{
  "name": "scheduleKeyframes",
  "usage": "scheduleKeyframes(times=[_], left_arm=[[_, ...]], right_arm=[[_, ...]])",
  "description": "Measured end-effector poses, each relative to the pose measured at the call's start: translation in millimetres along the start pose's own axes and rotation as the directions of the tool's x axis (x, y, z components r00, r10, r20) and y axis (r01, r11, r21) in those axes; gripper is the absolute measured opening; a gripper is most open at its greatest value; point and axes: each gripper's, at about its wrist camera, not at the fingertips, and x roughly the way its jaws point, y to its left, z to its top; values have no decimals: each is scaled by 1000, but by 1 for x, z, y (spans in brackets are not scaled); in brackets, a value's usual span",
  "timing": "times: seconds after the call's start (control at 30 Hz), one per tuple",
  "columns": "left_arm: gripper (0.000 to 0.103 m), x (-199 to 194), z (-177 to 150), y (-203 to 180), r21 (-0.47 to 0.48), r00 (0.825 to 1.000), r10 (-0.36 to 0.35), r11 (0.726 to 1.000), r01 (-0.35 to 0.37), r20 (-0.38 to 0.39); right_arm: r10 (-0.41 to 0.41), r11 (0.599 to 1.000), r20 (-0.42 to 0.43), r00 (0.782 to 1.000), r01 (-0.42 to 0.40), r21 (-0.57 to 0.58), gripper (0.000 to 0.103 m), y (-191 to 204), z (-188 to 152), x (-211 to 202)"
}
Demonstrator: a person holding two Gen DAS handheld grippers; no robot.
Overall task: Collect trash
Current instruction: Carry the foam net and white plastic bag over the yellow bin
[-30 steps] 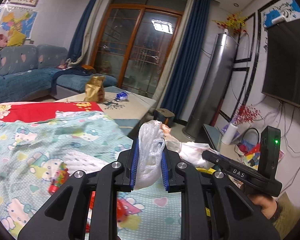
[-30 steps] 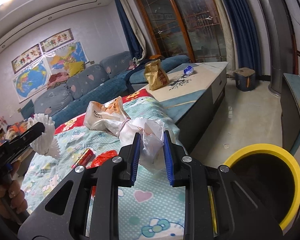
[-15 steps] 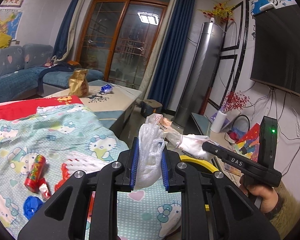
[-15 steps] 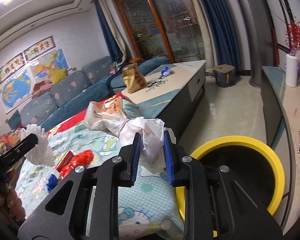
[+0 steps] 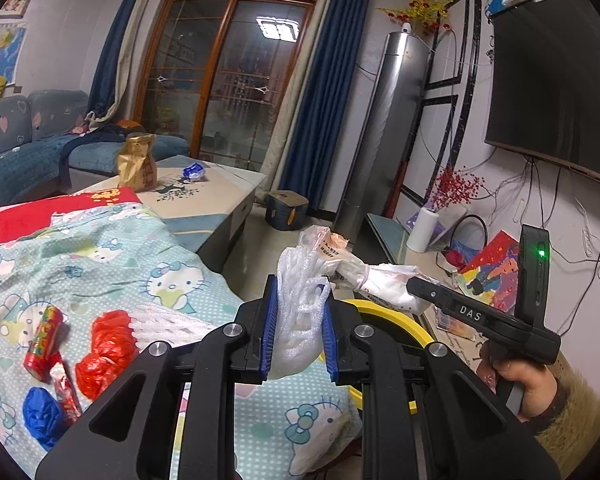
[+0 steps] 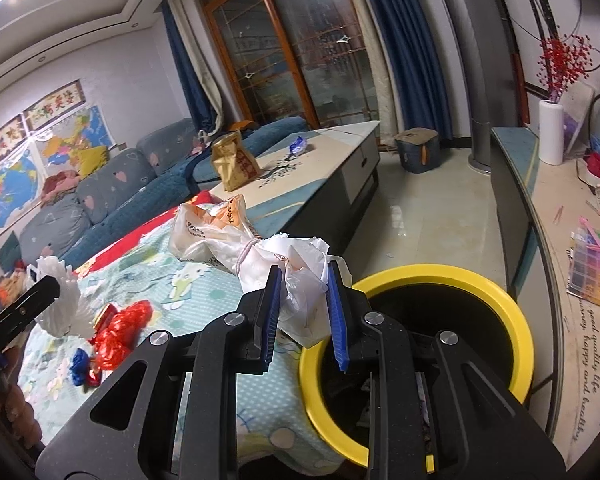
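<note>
On the cartoon-printed light-blue cloth (image 5: 100, 256), from the left, lay a blue crumpled wrapper (image 5: 40, 412), a small red printed can (image 5: 44, 338) and a red crinkled plastic wrapper (image 5: 108, 346) — all loose, near one another. The left gripper (image 5: 298, 328) was pinching a white foam-mesh fruit sleeve (image 5: 300, 308) between its blue pads, held above the cloth's edge. Further right, the right gripper (image 6: 303, 312) was clamped on a crumpled white plastic bag (image 6: 300, 276), knotted to an orange-printed portion — held just beside the rim of the yellow-rimmed round black bin (image 6: 512, 312).
</note>
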Motion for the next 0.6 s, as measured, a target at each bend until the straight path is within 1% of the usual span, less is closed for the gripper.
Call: scheduleKeyframes(times=[0.6], left_arm=[[19, 22, -15, -35, 61, 996, -70, 996, 72, -47]], right_arm=[[-102, 992, 9, 995, 101, 77, 17, -45, -7, -11]])
